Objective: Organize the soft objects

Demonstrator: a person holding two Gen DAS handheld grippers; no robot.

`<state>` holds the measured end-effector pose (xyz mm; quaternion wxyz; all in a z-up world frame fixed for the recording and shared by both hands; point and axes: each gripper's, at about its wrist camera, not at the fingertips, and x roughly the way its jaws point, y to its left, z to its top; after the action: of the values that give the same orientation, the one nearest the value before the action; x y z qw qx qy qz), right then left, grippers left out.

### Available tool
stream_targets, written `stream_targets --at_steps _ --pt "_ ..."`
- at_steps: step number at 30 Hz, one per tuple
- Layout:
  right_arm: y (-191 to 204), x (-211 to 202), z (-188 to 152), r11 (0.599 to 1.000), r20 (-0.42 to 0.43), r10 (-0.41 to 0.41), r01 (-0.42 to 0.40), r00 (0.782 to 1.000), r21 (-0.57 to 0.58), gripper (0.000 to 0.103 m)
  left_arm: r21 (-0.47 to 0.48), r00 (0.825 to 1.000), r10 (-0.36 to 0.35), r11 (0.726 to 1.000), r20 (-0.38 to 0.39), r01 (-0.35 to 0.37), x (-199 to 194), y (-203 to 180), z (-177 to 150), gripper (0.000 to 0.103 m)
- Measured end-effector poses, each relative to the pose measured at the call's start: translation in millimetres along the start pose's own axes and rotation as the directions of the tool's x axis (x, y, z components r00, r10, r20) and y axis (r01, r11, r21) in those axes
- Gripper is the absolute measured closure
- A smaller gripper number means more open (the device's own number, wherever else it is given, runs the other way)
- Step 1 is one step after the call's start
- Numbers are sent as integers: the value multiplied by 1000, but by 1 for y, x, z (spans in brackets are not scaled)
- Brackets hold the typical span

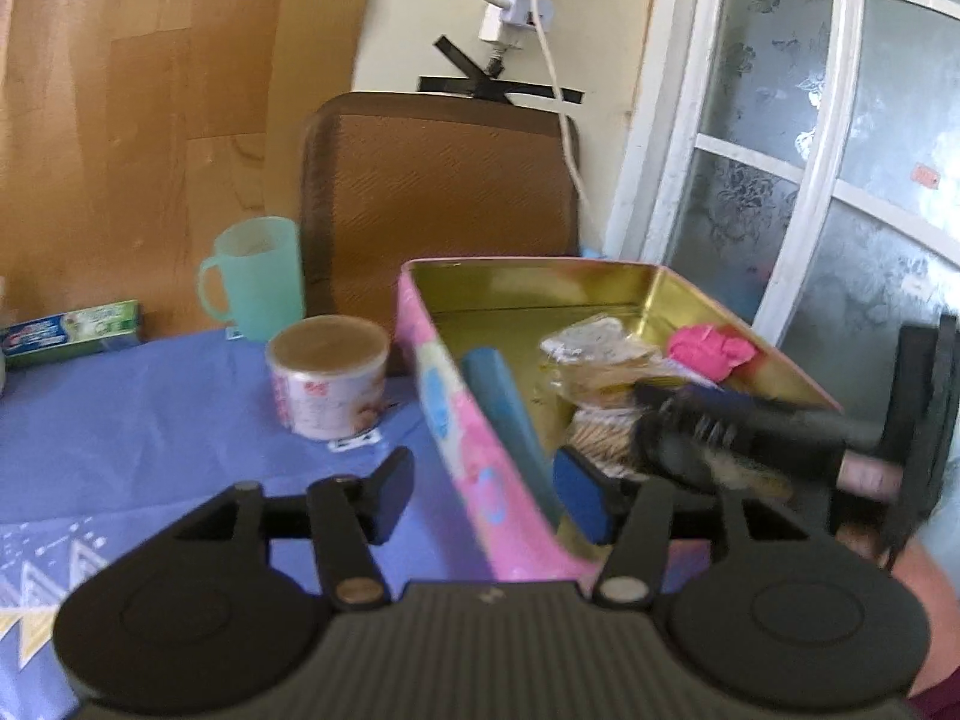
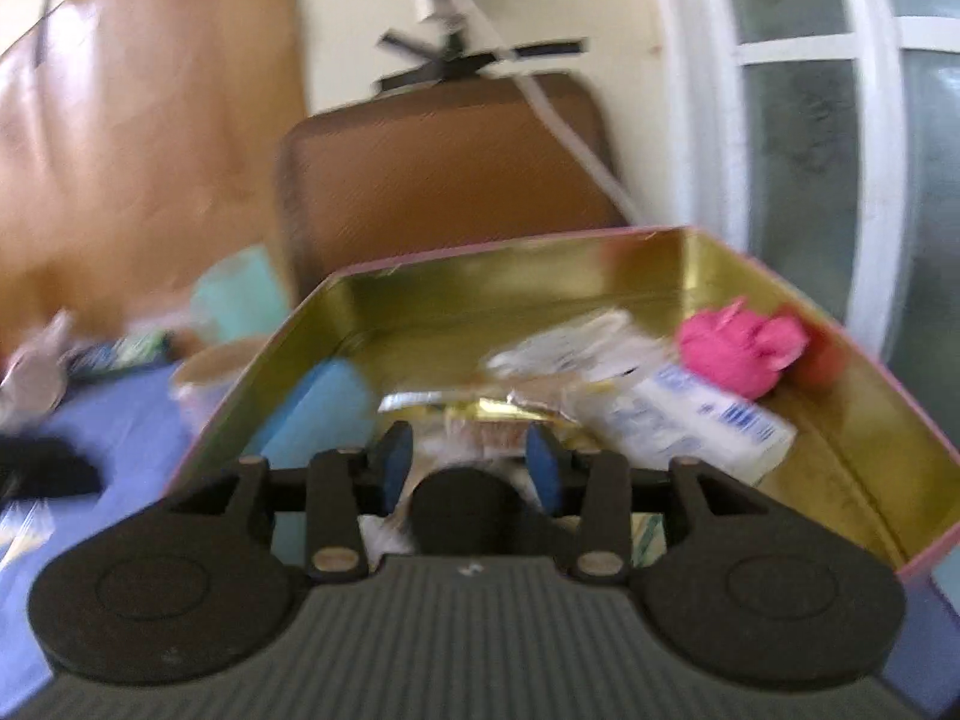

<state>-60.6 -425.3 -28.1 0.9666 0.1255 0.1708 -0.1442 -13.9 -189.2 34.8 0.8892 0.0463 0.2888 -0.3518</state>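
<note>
Blue tablecloth (image 1: 150, 408) under pink tin (image 1: 474, 456); frosted window (image 1: 840, 180) behind; both tongs (image 1: 489, 495) (image 2: 471, 468) parted, empty.

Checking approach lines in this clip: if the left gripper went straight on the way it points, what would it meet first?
Probably the tin's pink side wall. The left gripper is open and straddles that wall: one finger over the blue cloth, the other inside the tin. Depth is hard to judge in this blurred fisheye view.

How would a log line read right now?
left gripper open astride pink tin wall | right gripper: dark object between jaws, grip unclear | pink cloth inside
</note>
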Motion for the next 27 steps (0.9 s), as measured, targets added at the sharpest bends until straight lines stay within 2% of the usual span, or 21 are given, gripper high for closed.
stream_targets --at_steps 3,6,10,12,13,15,18,23,27 --pt "-3 -24 -1 993 60 71 -76 996 89 52 -7 1000 31 999 1 -31 -10 12 -9 46" --pt "12 -46 -2 993 105 104 -110 989 50 52 -34 999 47 998 -16 -48 -14 22 -14 46" --pt "33 -65 -2 985 106 169 -172 980 18 51 -39 998 56 998 -17 -57 -23 25 -17 45" --pt "38 -72 -2 982 112 182 -186 977 18 49 -37 998 62 997 -5 -62 -30 24 -17 40" --pt "40 -77 -2 981 115 189 -193 975 17 44 -33 998 69 997 2 -68 -34 24 -17 38" --pt "44 -82 0 982 116 188 -190 975 13 40 -33 997 81 996 17 -80 -42 24 -19 17" --pt "49 -88 1 982 115 183 -186 976 20 39 -35 991 126 992 45 -125 -56 24 -20 1" --pt "51 -106 -1 979 138 189 -197 972 44 29 -58 985 170 984 30 -168 -72 27 -19 0" --pt "49 -128 -5 977 166 198 -207 966 40 27 -69 981 190 980 31 -187 -87 20 -23 0"
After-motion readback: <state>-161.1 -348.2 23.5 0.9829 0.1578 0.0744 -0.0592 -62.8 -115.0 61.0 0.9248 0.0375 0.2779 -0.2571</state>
